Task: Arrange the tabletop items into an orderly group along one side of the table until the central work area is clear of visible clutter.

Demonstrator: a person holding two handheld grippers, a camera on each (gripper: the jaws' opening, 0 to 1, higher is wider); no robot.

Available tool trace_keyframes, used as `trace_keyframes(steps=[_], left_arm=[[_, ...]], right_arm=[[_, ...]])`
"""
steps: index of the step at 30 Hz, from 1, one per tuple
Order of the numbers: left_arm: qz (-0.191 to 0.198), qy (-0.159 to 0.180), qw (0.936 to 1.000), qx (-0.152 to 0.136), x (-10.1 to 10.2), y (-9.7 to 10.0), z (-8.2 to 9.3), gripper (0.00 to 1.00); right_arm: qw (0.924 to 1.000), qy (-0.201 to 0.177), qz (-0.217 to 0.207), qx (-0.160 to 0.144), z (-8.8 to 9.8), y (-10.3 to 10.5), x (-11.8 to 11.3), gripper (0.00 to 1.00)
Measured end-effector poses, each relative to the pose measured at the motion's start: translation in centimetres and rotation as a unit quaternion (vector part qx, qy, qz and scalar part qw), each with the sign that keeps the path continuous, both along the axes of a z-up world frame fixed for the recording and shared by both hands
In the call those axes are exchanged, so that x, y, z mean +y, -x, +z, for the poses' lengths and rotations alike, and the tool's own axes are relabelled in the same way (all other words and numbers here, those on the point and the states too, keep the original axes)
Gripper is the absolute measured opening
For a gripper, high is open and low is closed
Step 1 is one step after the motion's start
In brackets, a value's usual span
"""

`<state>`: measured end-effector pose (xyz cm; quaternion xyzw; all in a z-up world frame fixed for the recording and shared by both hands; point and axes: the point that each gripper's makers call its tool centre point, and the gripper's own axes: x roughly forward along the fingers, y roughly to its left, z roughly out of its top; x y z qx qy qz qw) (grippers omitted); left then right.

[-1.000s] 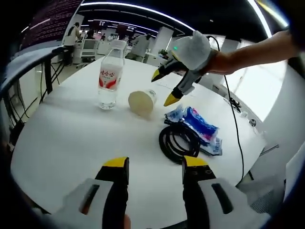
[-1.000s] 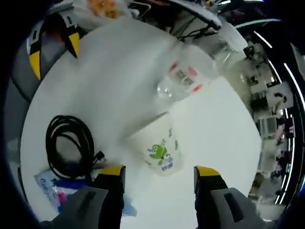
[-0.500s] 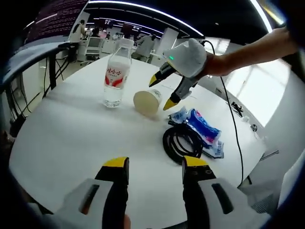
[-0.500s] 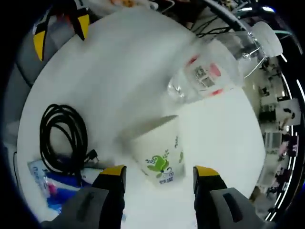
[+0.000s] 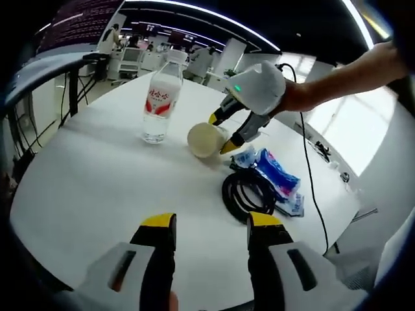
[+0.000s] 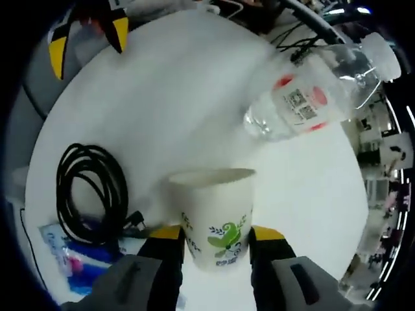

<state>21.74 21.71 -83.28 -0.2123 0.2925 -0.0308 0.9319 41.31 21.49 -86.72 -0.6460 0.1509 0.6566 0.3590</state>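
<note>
Our right gripper [image 6: 215,234] clamps the white paper cup with green print [image 6: 216,217] lying mid-tabletop, beside the clear plastic water bottle [image 5: 159,98]. Our left gripper [image 5: 211,223] hovers, jaws apart, over the near edge of the white round table [image 5: 97,181].

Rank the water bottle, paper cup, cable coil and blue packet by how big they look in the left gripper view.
1. Water bottle, tallest.
2. Black cable coil.
3. Blue packet, partly under the coil, so close to it and unsure.
4. Paper cup, lying on its side between the right gripper's jaws, smallest.
</note>
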Motion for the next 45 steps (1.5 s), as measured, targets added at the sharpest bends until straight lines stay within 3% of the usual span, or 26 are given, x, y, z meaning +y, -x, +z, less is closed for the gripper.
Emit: trace_keyframes(steps=[11,15,18,24,27,37,42,45], left_arm=[[-0.003,0.003,1.0000,0.000,-0.3,0.0,0.1,0.41],[-0.006,0.000,1.0000,0.001,-0.3,0.0,0.2,0.41],[-0.008,0.001,1.0000,0.001,-0.5,0.0,0.2,0.40],[-0.006,0.004,1.0000,0.002,-0.5,0.1,0.2,0.40],[-0.012,-0.003,0.9999,0.003,-0.8,0.0,0.2,0.40],[-0.024,-0.007,0.9997,0.004,-1.3,-0.1,0.1,0.40],[-0.026,-0.004,0.9996,0.004,-1.6,-0.1,0.1,0.40],[-0.025,-0.004,0.9997,0.005,-1.6,-0.1,0.2,0.39]], right_arm=[[0.9977,-0.043,-0.053,0.000,0.6,-0.9,-0.7,0.38],[0.9930,-0.076,-0.090,-0.004,1.3,-1.3,-0.6,0.39],[0.9869,-0.097,-0.128,0.011,1.6,-1.2,-0.7,0.39],[0.9844,-0.102,-0.143,0.007,1.2,-0.4,-2.0,0.39],[0.9747,-0.125,-0.185,0.002,1.3,-0.7,-2.6,0.39],[0.9562,-0.177,-0.233,0.005,2.6,0.8,-3.2,0.39],[0.9472,-0.200,-0.250,-0.008,3.0,1.0,-3.9,0.38],[0.9362,-0.220,-0.274,-0.005,3.8,1.6,-4.4,0.38]])
